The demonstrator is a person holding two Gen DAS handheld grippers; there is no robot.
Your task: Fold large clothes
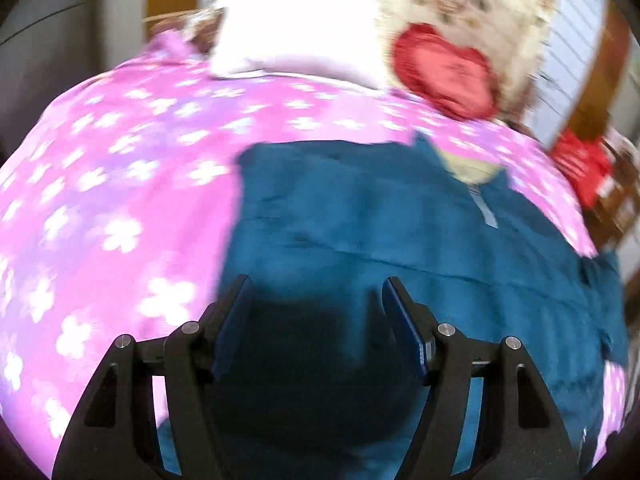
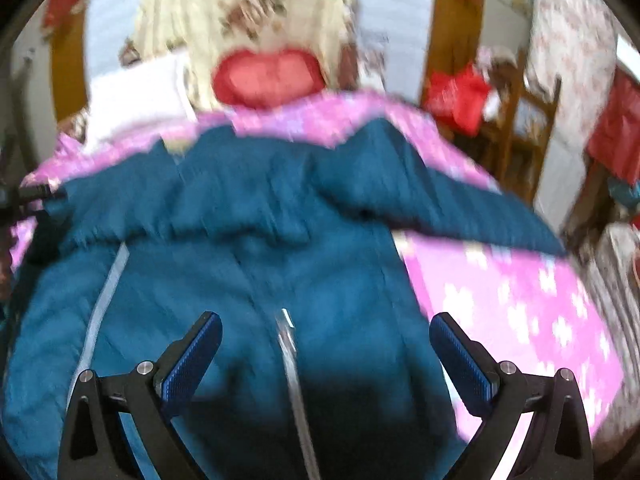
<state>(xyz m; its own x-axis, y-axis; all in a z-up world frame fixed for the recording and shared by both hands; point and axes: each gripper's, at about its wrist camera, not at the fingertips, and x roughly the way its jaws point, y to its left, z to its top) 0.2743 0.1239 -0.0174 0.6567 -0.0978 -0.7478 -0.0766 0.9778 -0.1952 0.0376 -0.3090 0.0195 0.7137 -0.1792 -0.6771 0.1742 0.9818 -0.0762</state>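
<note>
Left wrist view: bedspread (image 1: pixel 100 184) fills the left, jacket (image 1: pixel 360 220) spread at centre. Left gripper (image 1: pixel 314 300) and right gripper (image 2: pixel 326 334) gape empty above it. Risk: slippery padding bunching when pinched, skewing the fold. Pillow (image 1: pixel 296 44) and heart cushion (image 1: pixel 448 72) crowd the upper edge.
</note>
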